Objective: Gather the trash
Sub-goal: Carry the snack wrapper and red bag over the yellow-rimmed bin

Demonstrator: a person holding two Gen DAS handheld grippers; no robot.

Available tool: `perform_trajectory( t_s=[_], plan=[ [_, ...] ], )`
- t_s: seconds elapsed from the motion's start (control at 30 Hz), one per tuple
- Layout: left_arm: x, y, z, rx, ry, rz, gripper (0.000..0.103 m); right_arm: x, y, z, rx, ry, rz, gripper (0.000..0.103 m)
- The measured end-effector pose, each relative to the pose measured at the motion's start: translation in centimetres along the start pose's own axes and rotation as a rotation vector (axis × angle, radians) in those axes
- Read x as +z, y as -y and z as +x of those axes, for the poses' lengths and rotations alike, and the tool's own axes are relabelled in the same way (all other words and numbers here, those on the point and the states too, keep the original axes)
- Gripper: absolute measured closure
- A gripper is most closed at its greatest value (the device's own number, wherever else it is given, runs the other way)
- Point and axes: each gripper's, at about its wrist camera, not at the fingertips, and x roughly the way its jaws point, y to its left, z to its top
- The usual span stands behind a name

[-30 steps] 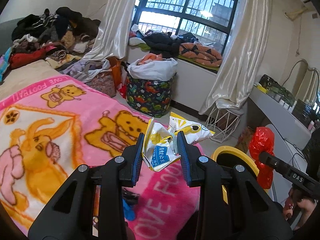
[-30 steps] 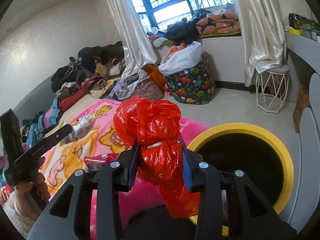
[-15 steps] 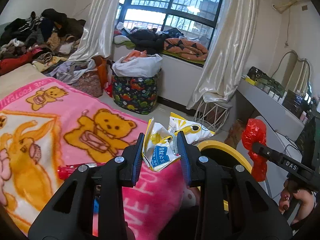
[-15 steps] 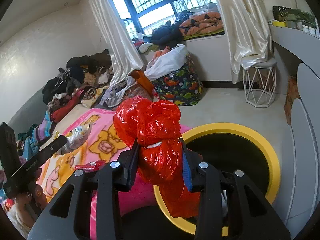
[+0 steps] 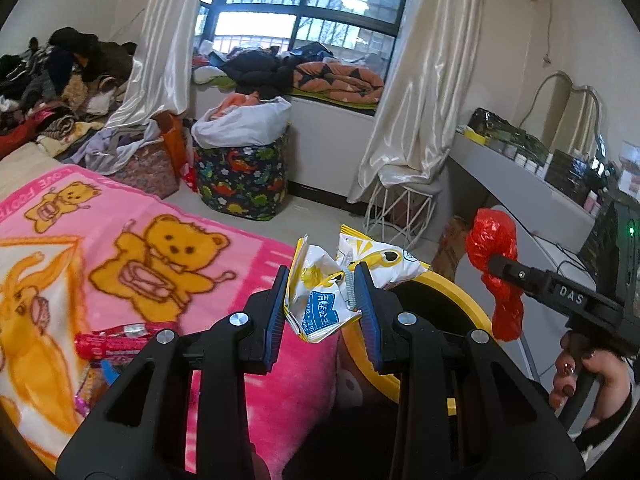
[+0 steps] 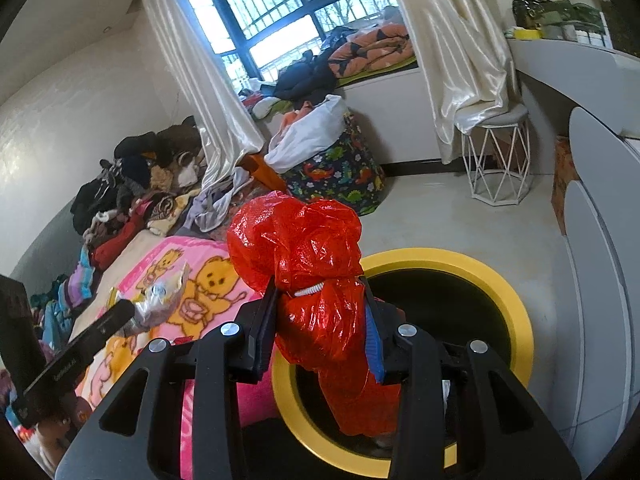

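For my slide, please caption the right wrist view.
Right gripper holds red bag over yellow-rimmed bin.

Open mouth of the yellow-rimmed bin point(image 6: 516, 312) lies unobstructed just beside the pink blanket point(image 5: 132, 216). Bare floor point(image 6: 460, 208) extends beyond it to the dinosaur-print basket point(image 6: 340, 176), wire stool point(image 6: 498, 164) and desk point(image 6: 560, 64).

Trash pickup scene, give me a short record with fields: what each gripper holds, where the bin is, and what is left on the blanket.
left gripper: shut on crumpled yellow and white snack wrappers
right gripper: shut on red plastic bag, above the bin's opening
bin: yellow-rimmed trash bin, on the floor beside the bed
left on blanket: red wrapper on pink bear blanket
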Motion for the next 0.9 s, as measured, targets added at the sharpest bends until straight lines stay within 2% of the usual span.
perform_trajectory(
  t_s=[0.63, 0.9],
  plan=[
    [-1.6, 3.5, 3.1, -0.050, -0.084, 0.080, 0.077, -0.1, 3.7, 0.1, -0.075, 0.012, 0.077, 0.068],
    [-2.6, 5.6, 5.1, -0.075, -0.131, 0.156, 0.077, -0.5, 5.3, 0.7, -0.088, -0.004, 0.110, 0.068]
  ],
)
